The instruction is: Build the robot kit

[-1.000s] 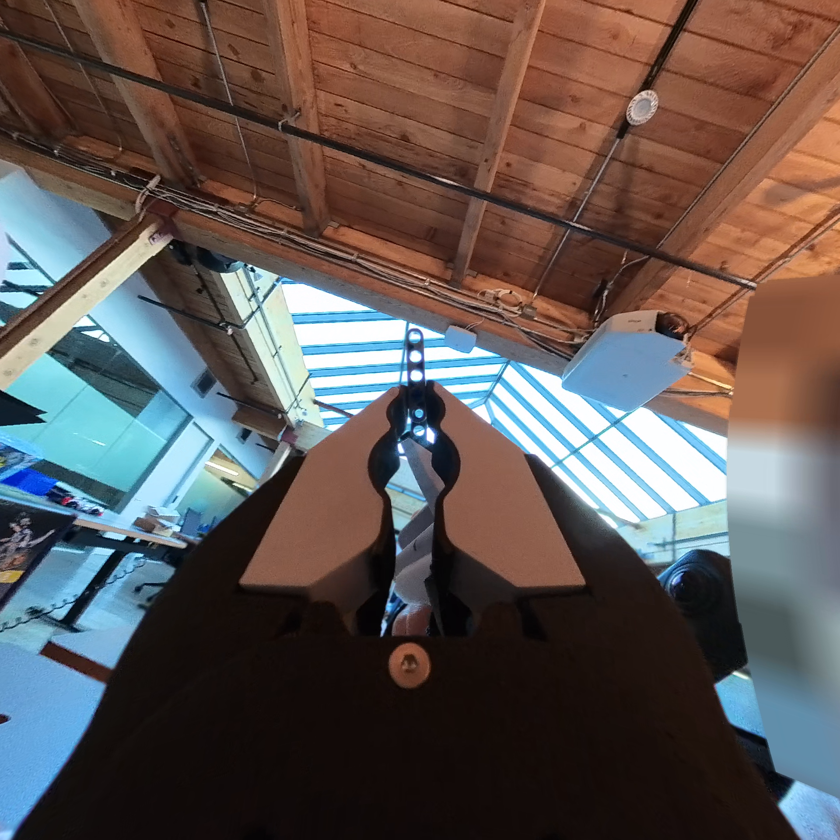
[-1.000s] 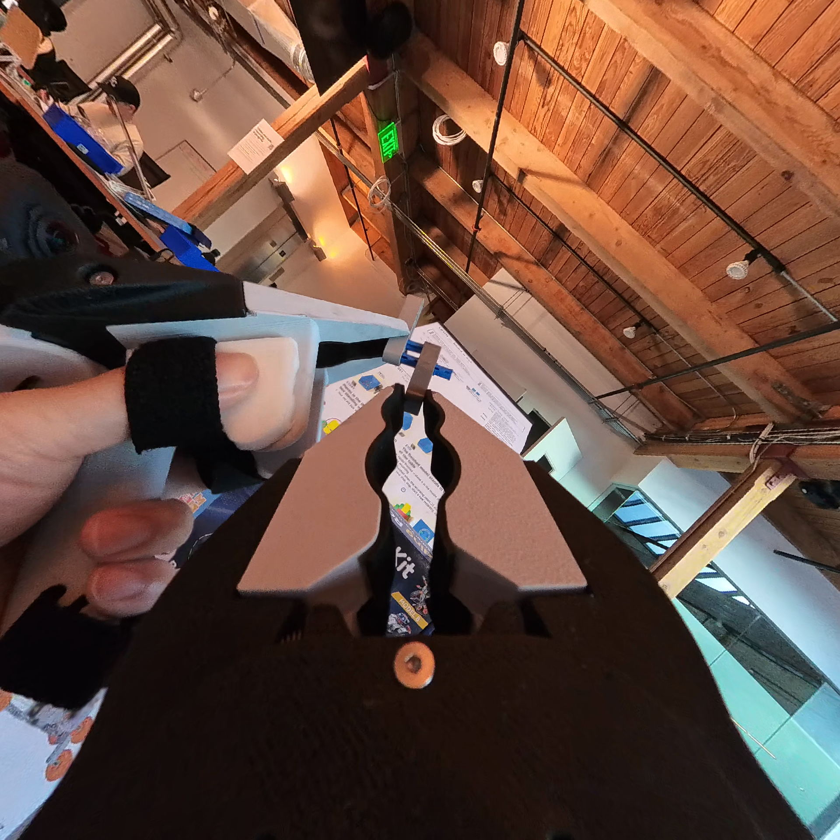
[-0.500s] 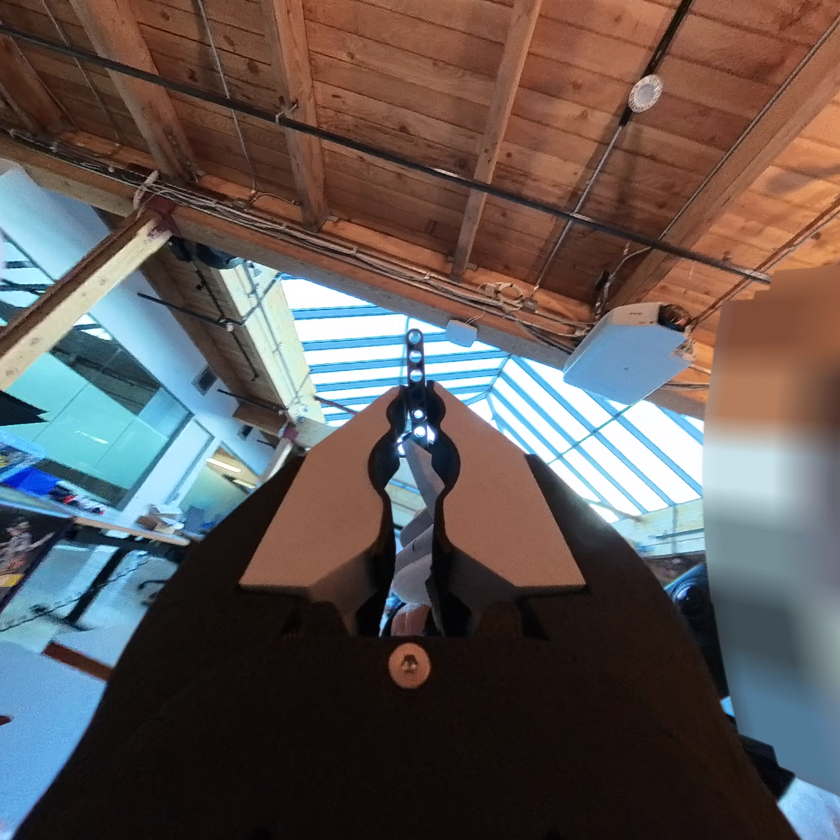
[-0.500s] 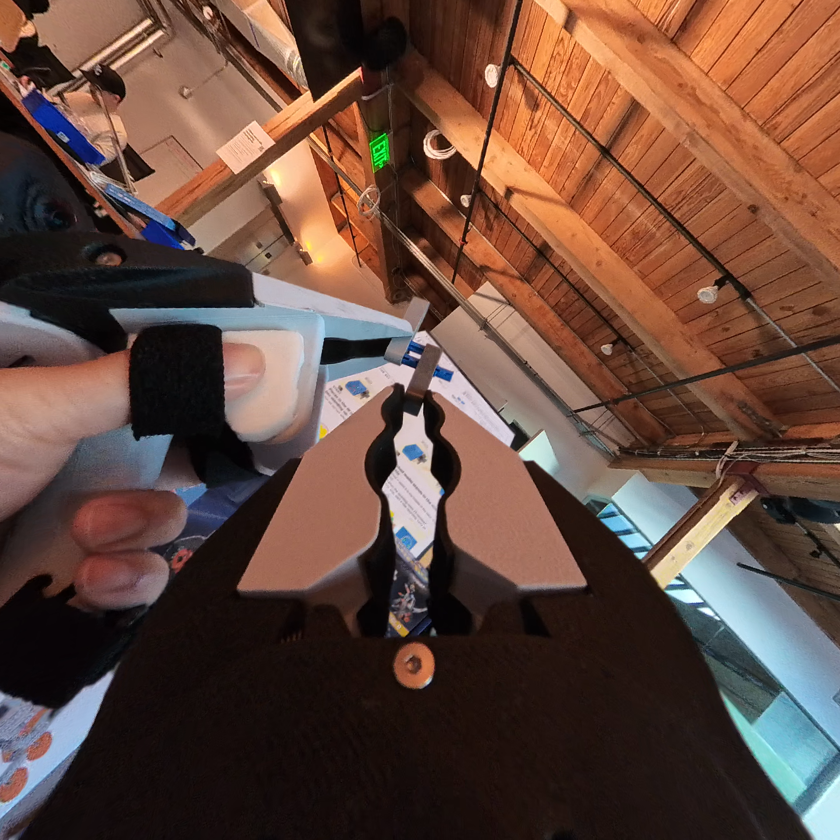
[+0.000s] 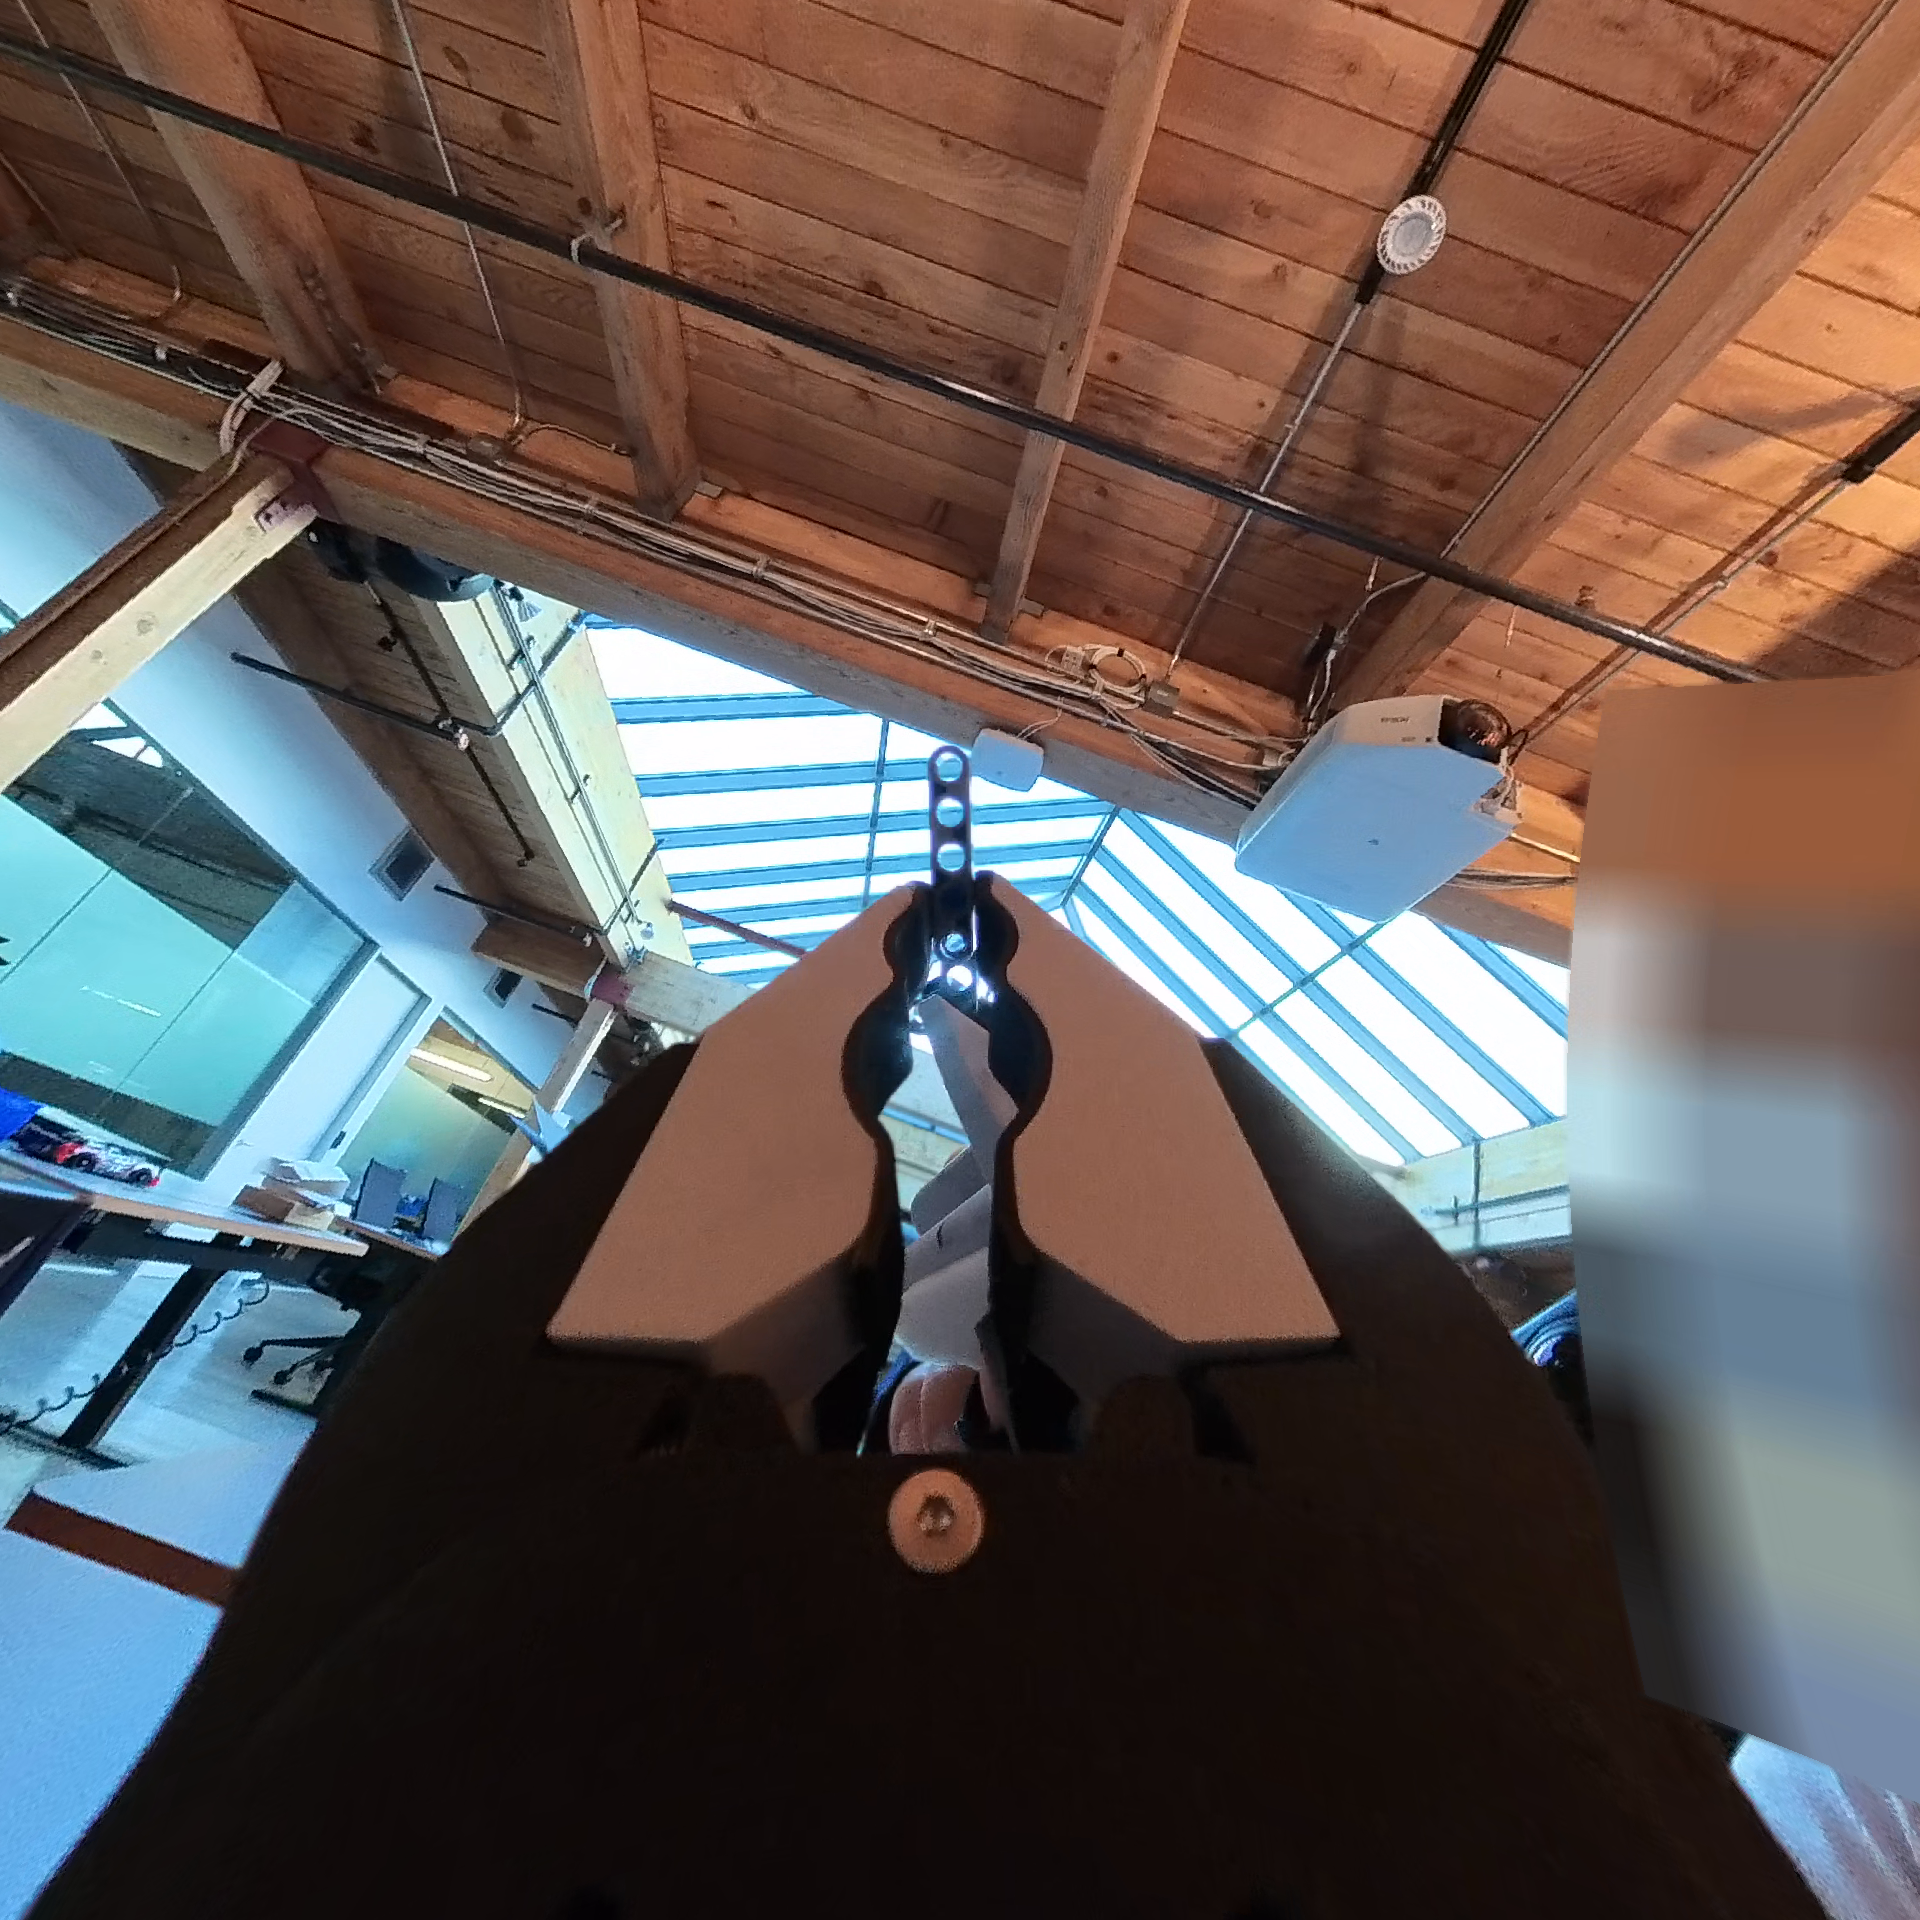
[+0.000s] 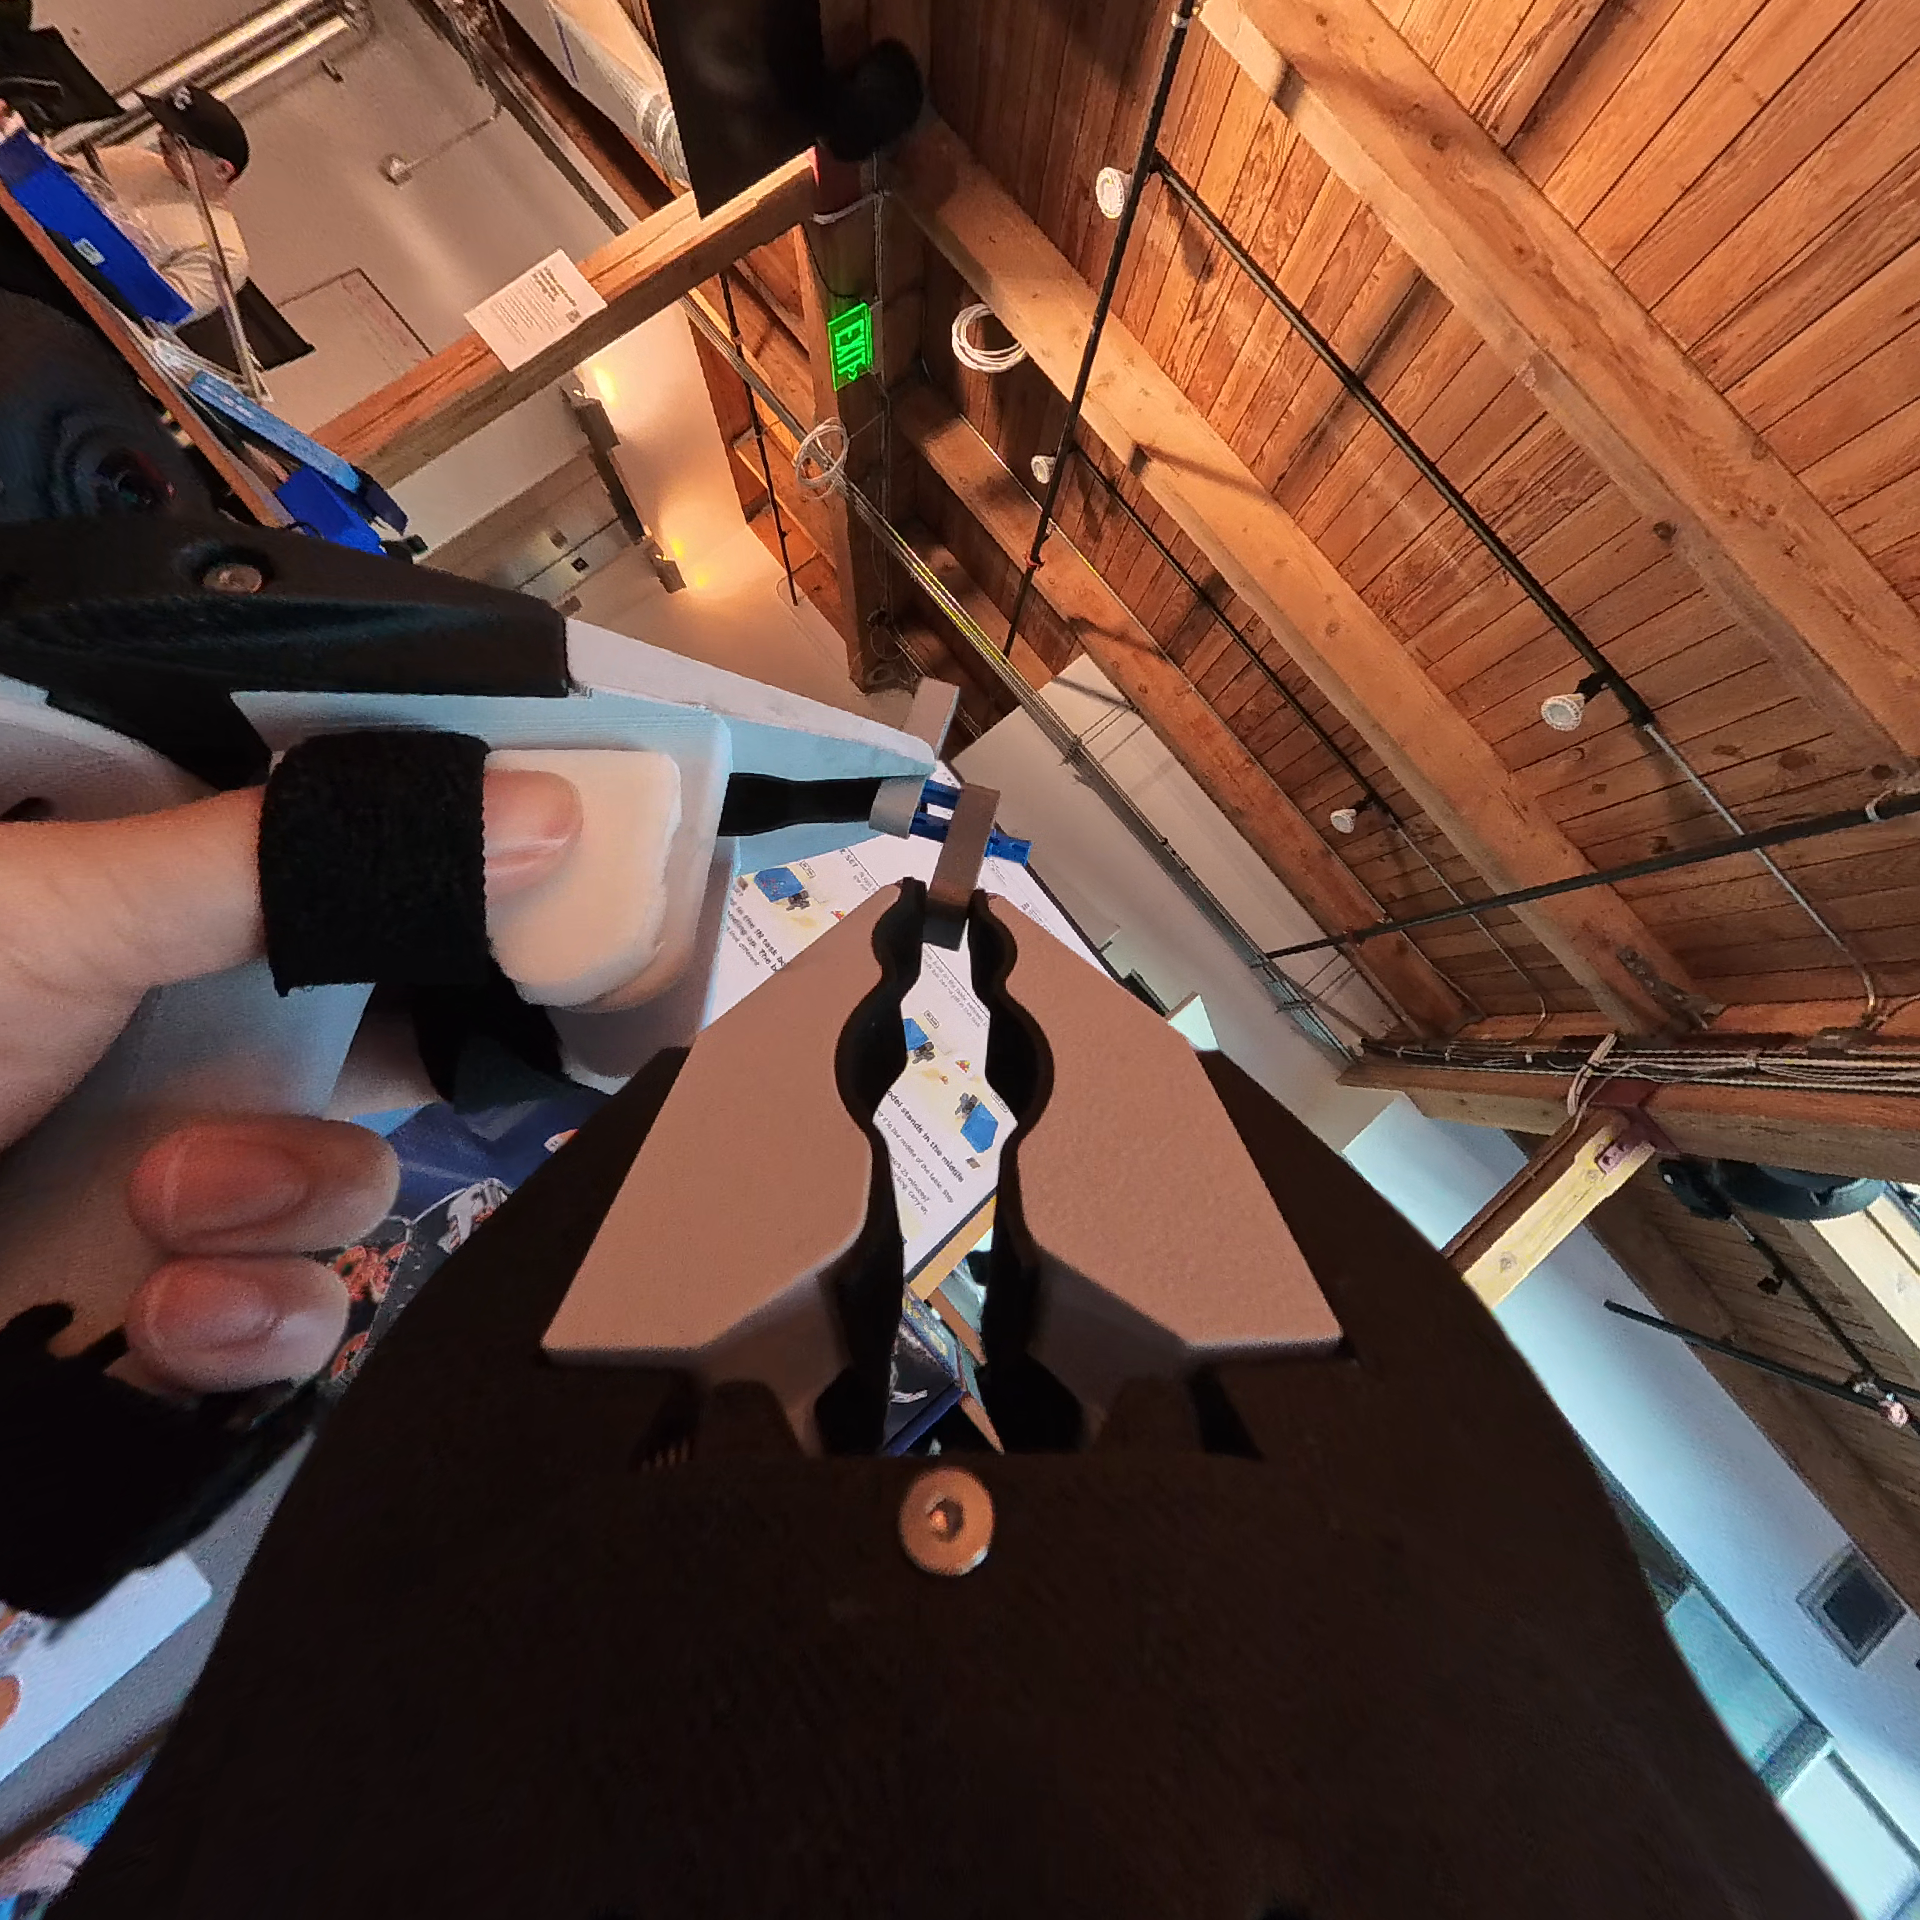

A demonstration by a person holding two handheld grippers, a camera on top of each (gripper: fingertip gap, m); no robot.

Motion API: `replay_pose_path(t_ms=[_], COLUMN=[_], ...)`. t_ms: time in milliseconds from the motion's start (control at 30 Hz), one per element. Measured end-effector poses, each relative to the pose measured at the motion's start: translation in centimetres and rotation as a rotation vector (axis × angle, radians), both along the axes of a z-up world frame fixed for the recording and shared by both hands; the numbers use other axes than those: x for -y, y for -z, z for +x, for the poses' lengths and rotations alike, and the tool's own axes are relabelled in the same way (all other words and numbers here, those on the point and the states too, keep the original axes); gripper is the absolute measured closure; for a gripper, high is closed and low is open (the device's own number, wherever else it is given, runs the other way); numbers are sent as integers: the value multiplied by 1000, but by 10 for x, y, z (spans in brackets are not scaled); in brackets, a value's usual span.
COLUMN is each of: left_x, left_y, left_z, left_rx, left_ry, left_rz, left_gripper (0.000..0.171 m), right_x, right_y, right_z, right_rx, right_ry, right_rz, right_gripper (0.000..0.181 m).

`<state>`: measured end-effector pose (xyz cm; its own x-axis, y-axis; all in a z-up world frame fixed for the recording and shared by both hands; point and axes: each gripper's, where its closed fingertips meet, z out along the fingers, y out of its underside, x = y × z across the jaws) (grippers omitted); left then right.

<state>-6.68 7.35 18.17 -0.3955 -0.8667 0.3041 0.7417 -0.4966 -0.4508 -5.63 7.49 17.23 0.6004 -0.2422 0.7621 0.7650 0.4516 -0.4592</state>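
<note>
Both grippers point up toward the ceiling. My left gripper (image 5: 948, 914) is shut on a thin beam with a row of holes (image 5: 948, 821), which stands out past the tips and looks dark against the skylight. In the right wrist view the same beam is blue (image 6: 1003, 844) and the left gripper (image 6: 912, 784) comes in from the left, held by a hand (image 6: 156, 935). My right gripper (image 6: 943, 914) is shut on a small flat grey piece (image 6: 961, 847) that crosses the blue beam and touches it. The right gripper's grey finger (image 5: 966, 1081) shows through the left gripper's gap.
A wooden beam ceiling with pipes and cables is overhead. A white projector (image 5: 1371, 810) hangs by a skylight (image 5: 790, 790). A desk (image 5: 208, 1216) stands at lower left. A printed poster (image 6: 935, 1091), a green lit sign (image 6: 847, 343) and a person (image 6: 197, 156) are farther off. Both grippers' tips are close together, under 4 cm apart.
Both grippers keep their hold and the grey piece stays against the beam. The two views have drifted a little; the left gripper and hand sit slightly higher in the right wrist view.
</note>
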Motion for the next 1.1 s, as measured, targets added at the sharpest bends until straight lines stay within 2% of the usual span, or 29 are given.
replay_pose_path(t_ms=[233,733,1100], left_x=[4,0,-2], left_y=[1,10,15], left_z=[9,24,29], left_rx=[-92,-188,-192], left_ry=[2,11,40], left_rz=[37,25,6], left_gripper=[167,167,167], right_x=[2,-4,-7], right_y=[0,10,15], right_z=[7,18,23], right_rx=[52,98,83], right_ry=[-45,-85,-128], right_rz=[-20,-102,-137], right_gripper=[175,175,175])
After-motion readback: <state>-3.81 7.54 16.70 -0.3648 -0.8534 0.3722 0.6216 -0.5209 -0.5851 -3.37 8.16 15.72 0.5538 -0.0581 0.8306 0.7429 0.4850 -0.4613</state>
